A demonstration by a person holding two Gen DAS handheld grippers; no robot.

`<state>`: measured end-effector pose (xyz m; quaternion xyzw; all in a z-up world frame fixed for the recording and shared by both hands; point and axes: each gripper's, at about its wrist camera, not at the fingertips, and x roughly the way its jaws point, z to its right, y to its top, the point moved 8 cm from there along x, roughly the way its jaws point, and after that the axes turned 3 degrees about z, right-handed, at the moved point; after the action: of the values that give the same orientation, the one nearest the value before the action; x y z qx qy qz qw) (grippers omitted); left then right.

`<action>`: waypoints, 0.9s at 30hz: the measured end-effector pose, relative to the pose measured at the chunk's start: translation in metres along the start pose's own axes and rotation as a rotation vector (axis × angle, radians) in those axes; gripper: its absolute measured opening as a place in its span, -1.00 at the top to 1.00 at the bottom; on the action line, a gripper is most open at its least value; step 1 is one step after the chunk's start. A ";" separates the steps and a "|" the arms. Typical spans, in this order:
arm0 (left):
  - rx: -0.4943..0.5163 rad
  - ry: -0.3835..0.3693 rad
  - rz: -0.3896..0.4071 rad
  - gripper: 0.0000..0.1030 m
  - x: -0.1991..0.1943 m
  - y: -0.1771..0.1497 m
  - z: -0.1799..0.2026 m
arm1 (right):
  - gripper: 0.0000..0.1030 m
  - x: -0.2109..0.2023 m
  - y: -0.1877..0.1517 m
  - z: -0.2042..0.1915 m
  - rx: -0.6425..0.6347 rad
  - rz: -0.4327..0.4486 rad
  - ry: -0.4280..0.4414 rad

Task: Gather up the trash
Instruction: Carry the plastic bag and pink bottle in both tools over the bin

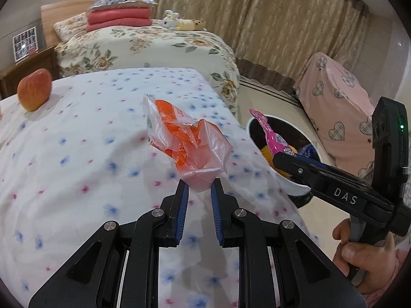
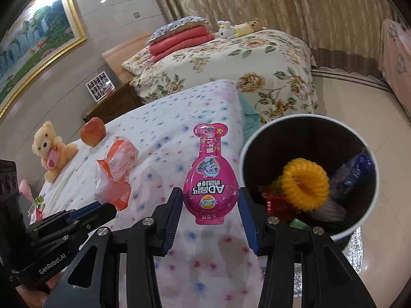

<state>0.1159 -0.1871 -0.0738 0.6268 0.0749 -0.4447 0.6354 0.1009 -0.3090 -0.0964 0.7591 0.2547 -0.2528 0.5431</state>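
1. Left gripper (image 1: 199, 184): jaws clamped on orange plastic bag (image 1: 185, 138), frame centre, over the bed (image 1: 77, 154);
2. Right gripper (image 2: 208, 202): jaws clamped on pink pouch (image 2: 209, 179), centre frame, beside trash bin (image 2: 257, 138) at right.

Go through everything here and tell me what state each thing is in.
Left gripper: shut on orange bag, lifted.
Right gripper: shut on pink pouch, beside the bin.
Bin: open, partly filled.
Apple: whole, resting on bed.
Teddy bear: sitting upright.
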 end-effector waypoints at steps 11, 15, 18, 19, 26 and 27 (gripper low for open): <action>0.077 -0.044 -0.005 0.67 0.009 0.006 0.043 | 0.13 -0.022 0.001 0.039 0.062 0.031 -0.041; 0.097 -0.055 -0.008 0.67 0.013 0.008 0.056 | 0.13 -0.027 0.002 0.049 0.080 0.039 -0.054; 0.106 -0.061 -0.011 0.67 0.015 0.009 0.063 | 0.13 -0.029 0.001 0.057 0.092 0.044 -0.062; 0.109 -0.063 -0.012 0.67 0.016 0.009 0.065 | 0.13 -0.030 0.001 0.059 0.097 0.045 -0.063; 0.129 -0.076 -0.018 0.67 0.023 0.011 0.078 | 0.13 -0.032 0.003 0.071 0.121 0.050 -0.077; 0.131 -0.078 -0.019 0.67 0.024 0.012 0.079 | 0.13 -0.033 0.002 0.073 0.123 0.051 -0.078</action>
<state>0.1010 -0.2684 -0.0648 0.6485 0.0267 -0.4788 0.5912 0.0702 -0.3829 -0.0940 0.7868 0.1980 -0.2835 0.5113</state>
